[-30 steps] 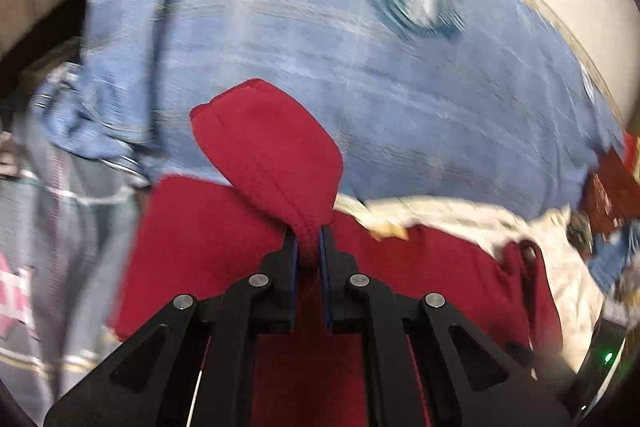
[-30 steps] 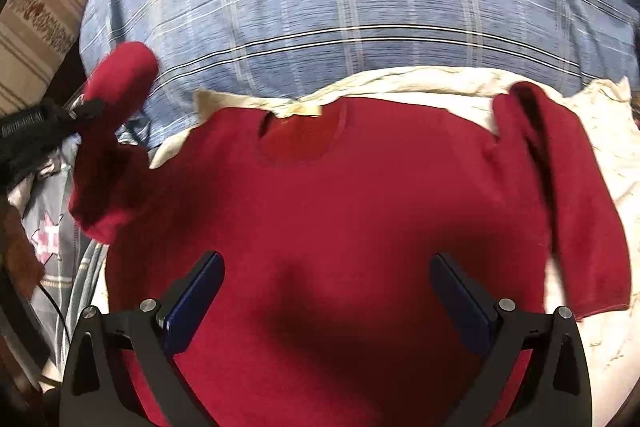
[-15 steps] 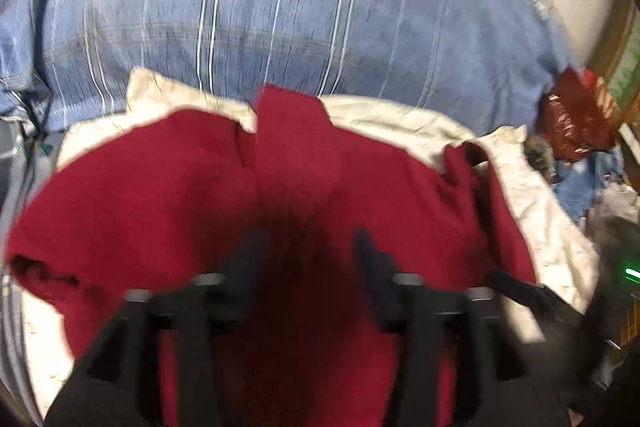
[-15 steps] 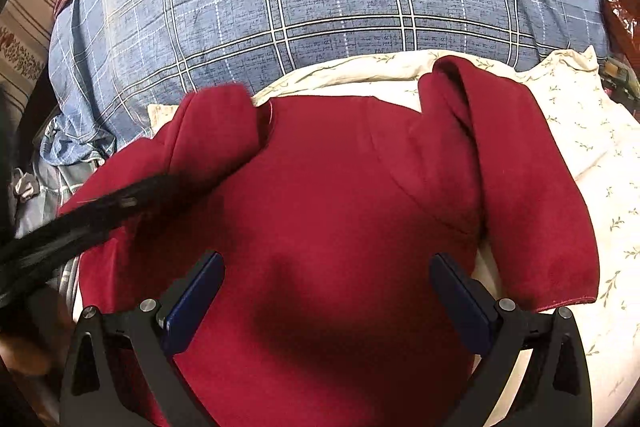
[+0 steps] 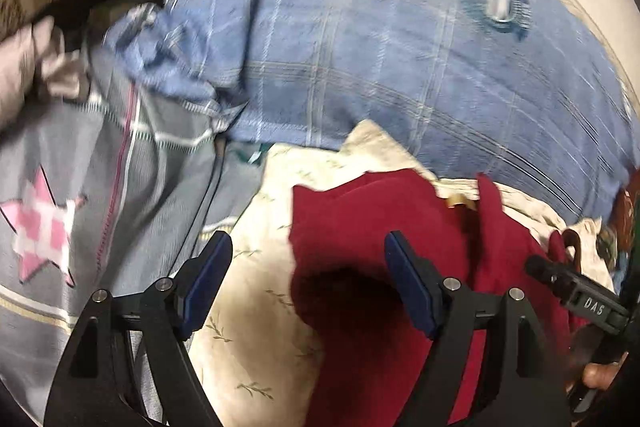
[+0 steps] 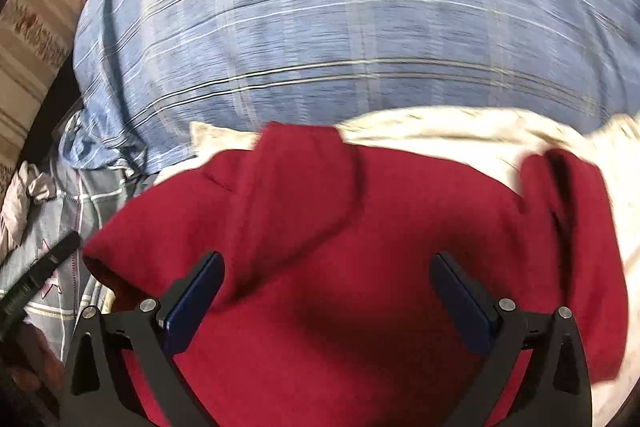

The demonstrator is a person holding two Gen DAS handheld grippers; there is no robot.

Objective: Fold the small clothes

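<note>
Red sweater spread flat; both grippers empty.

The red sweater (image 6: pixel 360 247) lies on a cream floral sheet (image 5: pixel 248 339), just below a blue plaid pillow (image 6: pixel 340 47), one sleeve (image 6: pixel 288 195) folded across its chest. The left gripper (image 5: pixel 308 279) and right gripper (image 6: pixel 326 299) hover above it, jaws spread wide.

White letters "DAS" stand on the black right gripper (image 5: pixel 576 291); nothing else is legible.

We see a blue plaid quilt (image 6: pixel 360 39) heaped behind a cream leaf-printed sheet (image 5: pixel 248 339), beside grey bedding bearing a pink star (image 5: pixel 40 227).
</note>
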